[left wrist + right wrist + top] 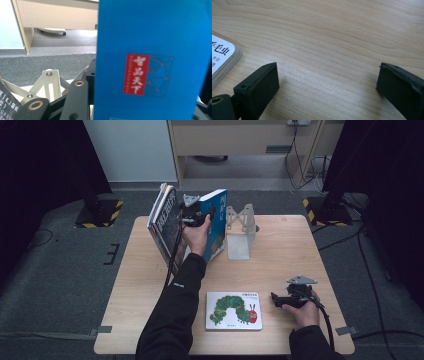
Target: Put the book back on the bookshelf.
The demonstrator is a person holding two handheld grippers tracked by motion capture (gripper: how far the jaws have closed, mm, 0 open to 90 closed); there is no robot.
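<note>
Blue book [216, 222], upright and tilted, is at the far middle of the wooden table [280, 250], clamped by the left gripper [199, 215]. In the left gripper view its cover [150, 57], with a red label, stands close between the black jaws, which are closed on it. Just left of it, a few more books [164, 217] lean together near the table's far left edge. Just right of it stands a pale metal bookend [240, 232]; whether book and bookend touch cannot be told.

Judging from this, the step in hand is standing the blue book up among the others, probably against the bookend. The next move likely calls for tipping it upright and letting go only once it is supported, as it could fall flat.

The right gripper [285, 299] rests low at the near right, jaws spread wide and empty over bare wood. Beside it lies a flat picture book [234, 310] with a green caterpillar, its rounded corner [222, 60] just left of the jaws.

Open room lies across the middle and right of the table. The leaning books sit close to the far edge, so pushing that way is risky.
</note>
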